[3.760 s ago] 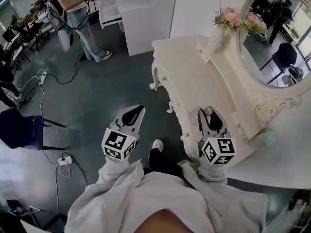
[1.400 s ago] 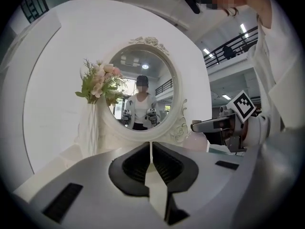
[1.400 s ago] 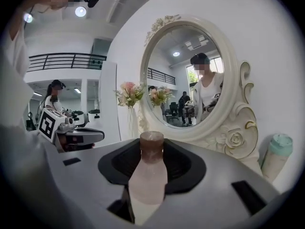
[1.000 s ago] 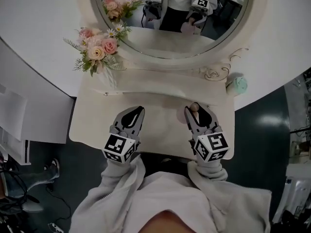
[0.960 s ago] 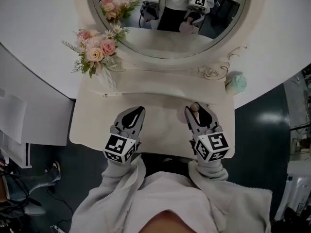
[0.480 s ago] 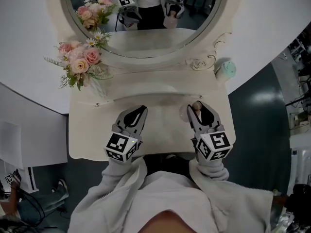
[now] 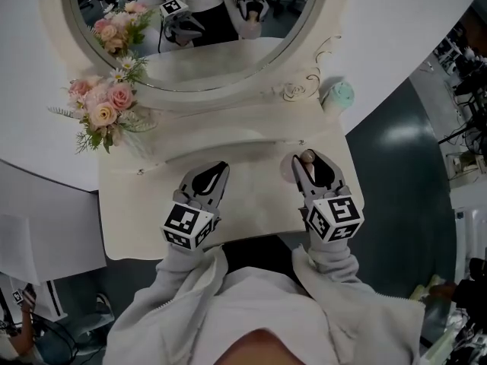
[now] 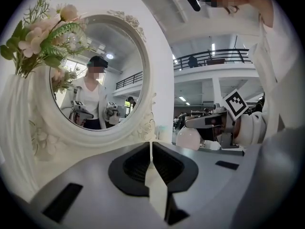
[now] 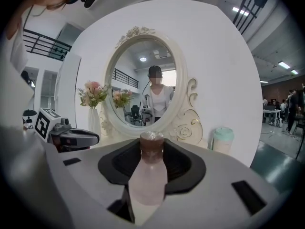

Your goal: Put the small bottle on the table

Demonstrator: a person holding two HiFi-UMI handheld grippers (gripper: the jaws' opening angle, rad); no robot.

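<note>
A small pale pink bottle [image 9: 147, 175] with a brown cap sits between the jaws of my right gripper [image 7: 310, 166], which is shut on it; its cap [image 7: 307, 157] pokes out past the jaws over the right part of the white dressing table [image 7: 251, 204]. From the left gripper view the bottle [image 8: 189, 138] shows as a rounded pink body held in the other gripper. My left gripper [image 7: 211, 175] hovers over the table's left half, its jaws shut with nothing between them.
An oval mirror [image 7: 190, 21] in an ornate white frame stands at the table's back. A vase of pink flowers [image 7: 103, 109] is at the back left. A mint green jar [image 7: 336, 96] stands at the back right. Dark floor lies right of the table.
The view has swung round from the room to face the dressing table. Both grippers now sit over the tabletop, and over the last second the table has slid left in view. The bottle stays gripped.
</note>
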